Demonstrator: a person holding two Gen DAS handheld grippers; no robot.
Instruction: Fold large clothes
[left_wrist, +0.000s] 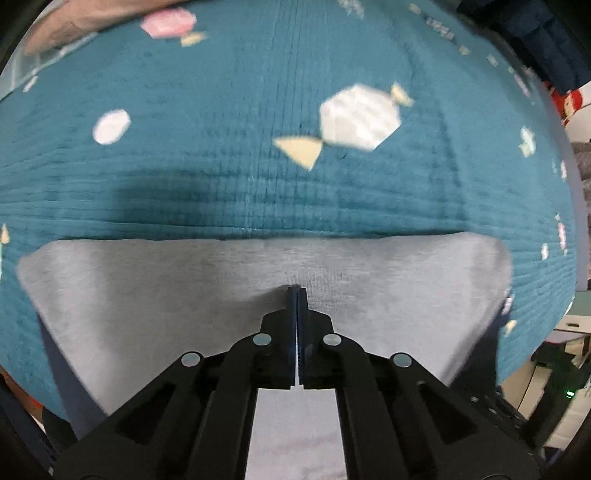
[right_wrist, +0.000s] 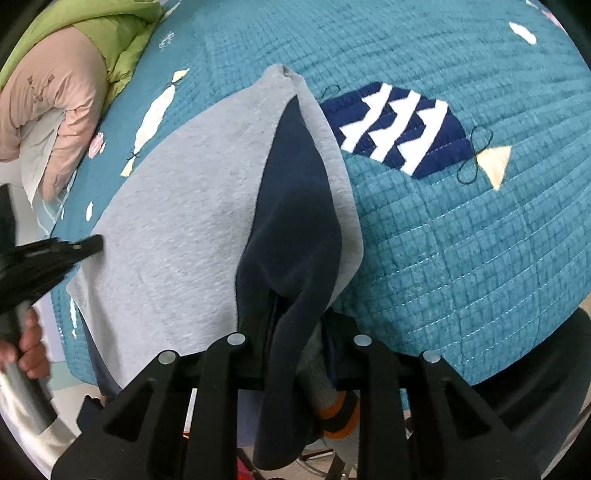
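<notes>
Grey jersey, with a navy panel, makes up the garment (right_wrist: 177, 206) lying on a teal quilted bedspread (right_wrist: 461, 236); in the right wrist view its long axis runs from the near edge of the bed up and away to a narrow grey tip at the far end, the navy panel lying along its right side; in the left wrist view the same garment (left_wrist: 147, 295) shows a straight folded edge running across the picture, parallel to the quilt's stitched rows. Left gripper (left_wrist: 297, 295): jaws fully closed, tips meeting over the grey cloth; whether any fabric is pinched between them cannot be told. Right gripper (right_wrist: 295, 332): jaws set narrow, with the navy fold of the garment bunched between them and hanging down past the fingers. At the left margin of the right wrist view, the left gripper (right_wrist: 92, 243) rests its tip at the garment's left edge, a hand (right_wrist: 31, 343) on its handle. Pink and green bedding (right_wrist: 74, 74) lies at the far left corner, well apart from the garment.
</notes>
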